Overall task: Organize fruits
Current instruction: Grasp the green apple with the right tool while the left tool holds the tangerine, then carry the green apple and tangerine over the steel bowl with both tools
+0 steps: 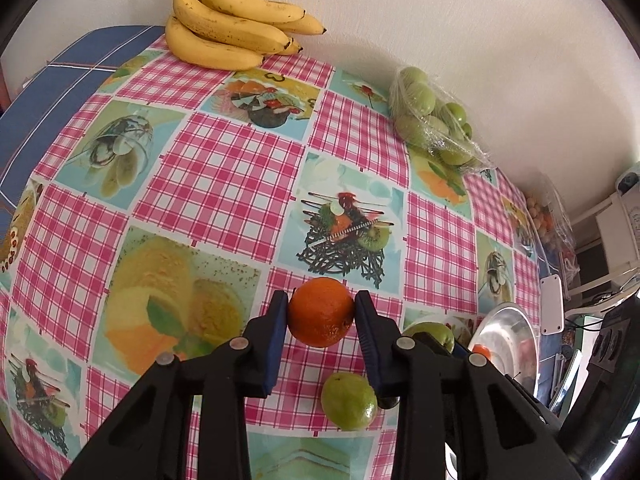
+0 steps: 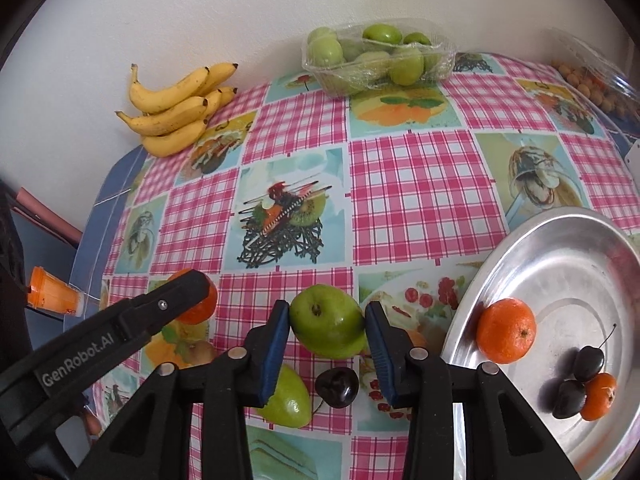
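**Both grippers loaded, tray waiting**

Now two fruits are gripped at once. Nearest, the left gripper (image 1: 321, 312) is closed on a mandarin (image 1: 321, 312), its blue pads pressed against both sides, and the fruit appears lifted just clear of the tablecloth (image 1: 224, 176). The right gripper (image 2: 327, 320) is clamped on a green apple (image 2: 327, 320) in the same way. Beneath them, a second green fruit (image 2: 286, 400) and a dark cherry (image 2: 337, 387) are left lying loose on the cloth. Just to the right, a metal tray (image 2: 560, 240) is seen already holding two mandarins and two cherries. Farther back, a bunch of bananas (image 2: 176, 112) and a wrapped punnet of green fruit (image 2: 376, 56) are set against the wall. The pick-up step seems finished; next, a carry to the tray is called for, with each fruit lowered onto a bare patch before release.
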{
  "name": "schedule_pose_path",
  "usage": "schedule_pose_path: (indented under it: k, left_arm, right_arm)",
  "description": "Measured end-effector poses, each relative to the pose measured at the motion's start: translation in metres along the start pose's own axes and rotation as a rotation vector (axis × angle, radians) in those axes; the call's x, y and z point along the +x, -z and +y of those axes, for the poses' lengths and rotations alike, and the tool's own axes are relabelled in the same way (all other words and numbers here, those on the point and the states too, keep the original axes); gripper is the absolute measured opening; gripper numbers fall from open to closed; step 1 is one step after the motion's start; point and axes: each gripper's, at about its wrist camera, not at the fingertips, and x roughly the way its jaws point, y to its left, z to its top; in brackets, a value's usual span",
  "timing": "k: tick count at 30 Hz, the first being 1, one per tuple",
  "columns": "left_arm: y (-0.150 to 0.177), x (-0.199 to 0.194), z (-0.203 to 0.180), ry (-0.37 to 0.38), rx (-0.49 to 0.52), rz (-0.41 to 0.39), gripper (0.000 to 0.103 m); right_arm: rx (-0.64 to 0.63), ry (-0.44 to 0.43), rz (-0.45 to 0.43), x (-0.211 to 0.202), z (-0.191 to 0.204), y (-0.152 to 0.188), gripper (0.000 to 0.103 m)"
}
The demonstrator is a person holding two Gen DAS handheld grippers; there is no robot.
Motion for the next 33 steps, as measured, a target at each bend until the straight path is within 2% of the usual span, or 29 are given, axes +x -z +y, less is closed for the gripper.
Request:
schedule_pose_path:
  k: [20, 33]
  left_arm:
    - [0.006, -0.022, -0.009, 0.016, 0.011, -0.036, 0.035]
    - [0.017, -0.035, -0.037, 0.05, 0.069, -0.048, 0.035]
  right_arm:
    - [0.031, -0.018, -0.045, -0.029, -0.008, 0.0, 0.041]
    - [0.106, -0.001, -0.081, -0.055, -0.034, 0.002, 0.041]
